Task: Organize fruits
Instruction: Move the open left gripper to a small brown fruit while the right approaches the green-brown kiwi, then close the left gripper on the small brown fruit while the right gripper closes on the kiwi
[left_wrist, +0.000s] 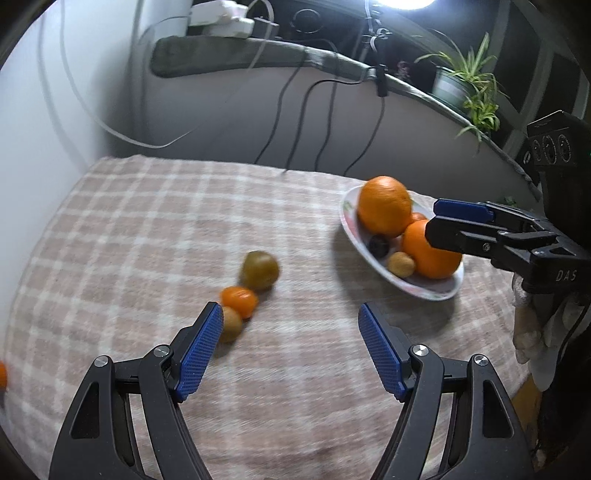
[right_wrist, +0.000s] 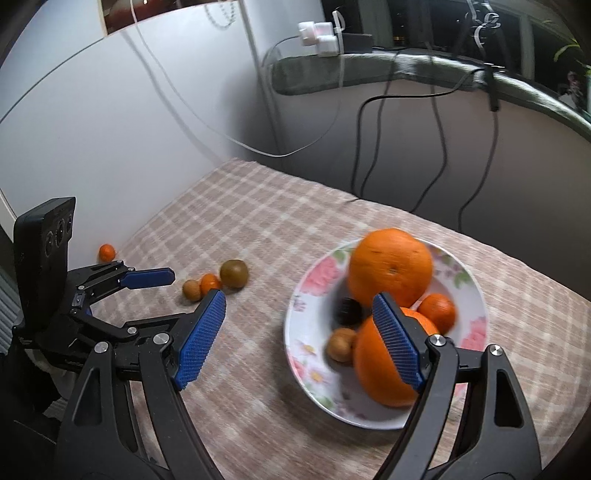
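Observation:
A floral white bowl (right_wrist: 317, 277) (left_wrist: 424, 291) on the checked cloth holds two big oranges (right_wrist: 390, 267), a small tangerine (right_wrist: 437, 312), a dark fruit (right_wrist: 349, 310) and a brown fruit (right_wrist: 341, 345). Three loose fruits lie together left of it: a green-brown one (left_wrist: 259, 270), a small tangerine (left_wrist: 239, 300) and a brown one (left_wrist: 232, 325). Another tangerine (right_wrist: 106, 252) lies by the wall. My left gripper (left_wrist: 290, 325) is open and empty just right of the loose trio. My right gripper (right_wrist: 299, 314) is open and empty over the bowl's near left side.
The checked cloth (left_wrist: 147, 229) covers the table, which ends at a wall on the left and behind. Cables (left_wrist: 303, 110) hang behind the table. A potted plant (left_wrist: 461, 81) stands on the sill at the back right.

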